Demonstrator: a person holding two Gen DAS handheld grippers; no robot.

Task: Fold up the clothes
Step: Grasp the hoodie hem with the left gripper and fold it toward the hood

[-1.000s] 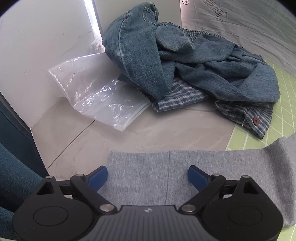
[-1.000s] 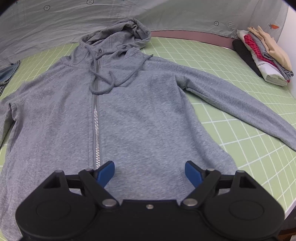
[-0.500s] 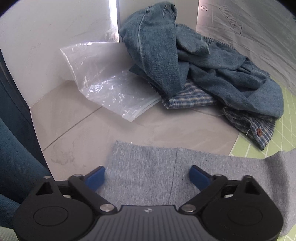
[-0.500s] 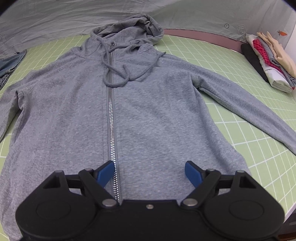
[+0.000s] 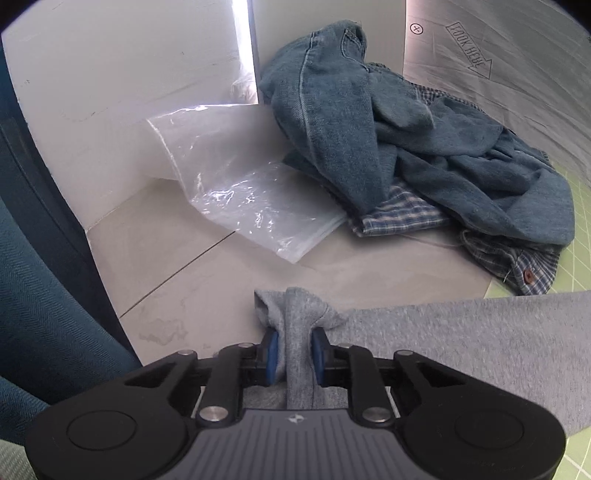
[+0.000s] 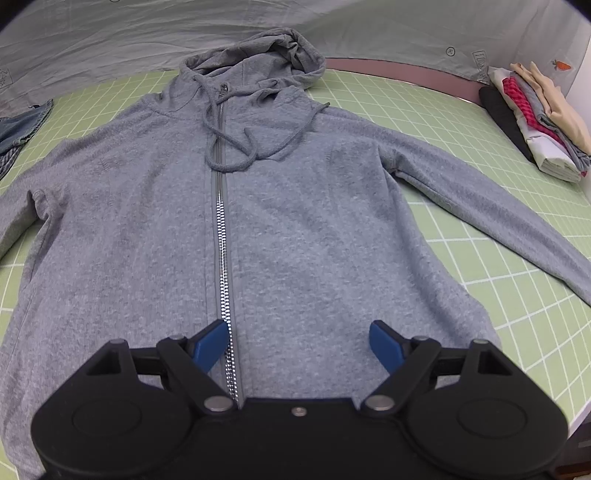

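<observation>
Closing on a bunched fold of grey fabric, the left gripper (image 5: 294,352) has its blue pads (image 5: 272,350) pressed against both sides of the sleeve cuff (image 5: 291,314), which stands pinched up between them. That cuff belongs to the grey hoodie (image 6: 295,221), and the sleeve (image 5: 480,339) runs off to the right of the jaws, lying flat on a pale grey surface (image 5: 221,288) and then on the edge of a green grid mat (image 5: 580,236). Beyond the cuff lies a clear plastic bag (image 5: 236,192), partly leaning against a white panel (image 5: 110,92). To its right sits a crumpled heap of denim clothing (image 5: 406,147) over a blue checked shirt (image 5: 402,216), whose buttoned edge reaches the mat.

The right gripper (image 6: 297,345) hangs with its jaws spread wide and nothing between the blue fingertips (image 6: 208,341); it hovers just above the lower front of the hoodie, the left fingertip close beside the silver zipper (image 6: 223,258). The hoodie lies face up and spread out on the mat, zipped closed, the hood (image 6: 258,55) at the far end, the drawstring (image 6: 236,147) looped over the chest, and the other sleeve (image 6: 498,206) stretched out to the right. At the far right edge stands a stack of folded clothes (image 6: 535,118). A wrinkled grey sheet (image 6: 110,33) rises behind the mat.
</observation>
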